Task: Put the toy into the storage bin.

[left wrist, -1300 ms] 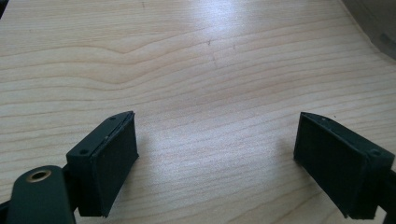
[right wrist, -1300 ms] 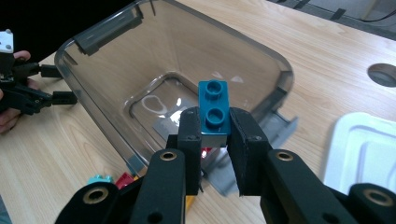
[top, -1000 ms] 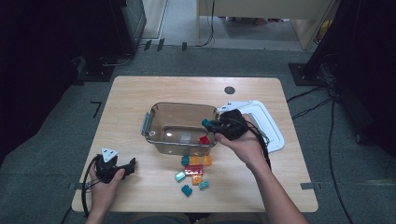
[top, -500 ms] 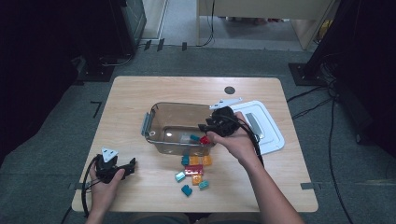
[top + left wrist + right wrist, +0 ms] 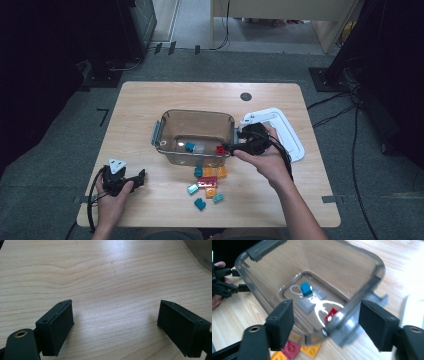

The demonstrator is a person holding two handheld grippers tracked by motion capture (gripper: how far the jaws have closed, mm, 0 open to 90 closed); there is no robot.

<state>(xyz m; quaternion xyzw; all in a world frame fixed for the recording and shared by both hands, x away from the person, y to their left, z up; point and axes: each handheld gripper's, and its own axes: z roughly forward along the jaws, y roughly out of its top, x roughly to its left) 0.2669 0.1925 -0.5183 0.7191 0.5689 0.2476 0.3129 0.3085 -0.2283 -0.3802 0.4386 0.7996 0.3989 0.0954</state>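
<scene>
Right gripper view, red brick (image 5: 331, 314) between, below jaws

White lid (image 5: 284, 131) right of bin, black round mark (image 5: 245, 96) on wooden table (image 5: 150, 107), floor cables (image 5: 332, 107).

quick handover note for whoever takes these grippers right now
Right tool: jaws just opened, empty, over the clear bin's near corner.
Left tool: open, empty, resting on the table away from the work.
In the bin: a blue brick, two grey bricks and a red brick.
Left to do: the loose bricks in front of the bin. White lid lies to its right.
</scene>
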